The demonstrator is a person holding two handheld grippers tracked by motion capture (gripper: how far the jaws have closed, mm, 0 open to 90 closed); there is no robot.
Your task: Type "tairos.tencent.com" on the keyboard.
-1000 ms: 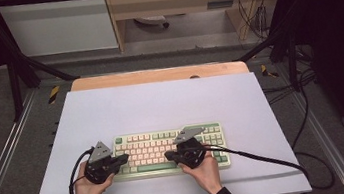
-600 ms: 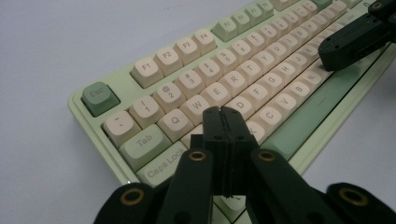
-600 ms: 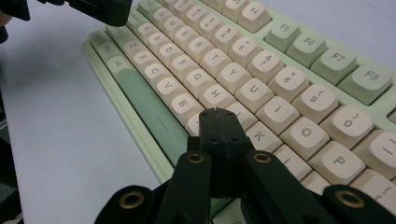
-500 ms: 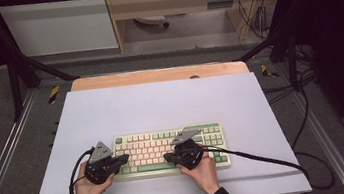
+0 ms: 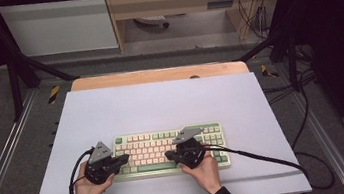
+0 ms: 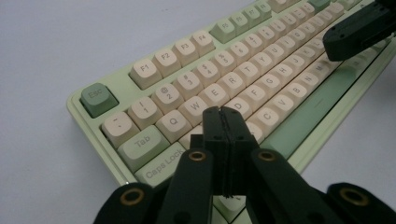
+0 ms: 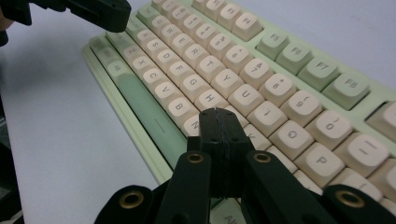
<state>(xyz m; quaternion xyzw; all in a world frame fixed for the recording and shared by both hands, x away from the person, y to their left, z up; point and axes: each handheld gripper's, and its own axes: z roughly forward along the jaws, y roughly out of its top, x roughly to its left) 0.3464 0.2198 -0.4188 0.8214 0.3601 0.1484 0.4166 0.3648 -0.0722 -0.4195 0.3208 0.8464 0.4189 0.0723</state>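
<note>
High view. A rectangular keyboard (image 5: 169, 150) with a pale green case and cream keycaps lies on a matte white board (image 5: 161, 108) that covers a wooden table (image 5: 157, 75). The left gripper (image 5: 123, 159) and the right gripper (image 5: 169, 155), both of black plastic and each topped by a grey 3-cornered plate, point inward over the keyboard's near rows. The left hand (image 5: 91, 186) and the right hand (image 5: 205, 171) grasp them from behind; a black cable (image 5: 264, 158) trails from the right gripper across the board.

Left gripper view. The 2 flat black jaws are pressed together, pad to pad, with nothing between them. The left gripper's tip (image 6: 222, 112) hovers over the smooth, square, rounded keycaps just ahead of the Caps Lock key (image 6: 163, 164); whether it touches a key cannot be told. The green Esc key (image 6: 97, 99) lies beyond and to the left of the fingers, and the long green space bar (image 6: 322, 105) lies to their right.

Right gripper view. The 2 jaws are likewise closed on each other and hold nothing. The right gripper's tip (image 7: 219, 113) sits above the keys just below the H key (image 7: 211, 100); the space bar (image 7: 152, 112) runs to the left of the fingers.
</note>
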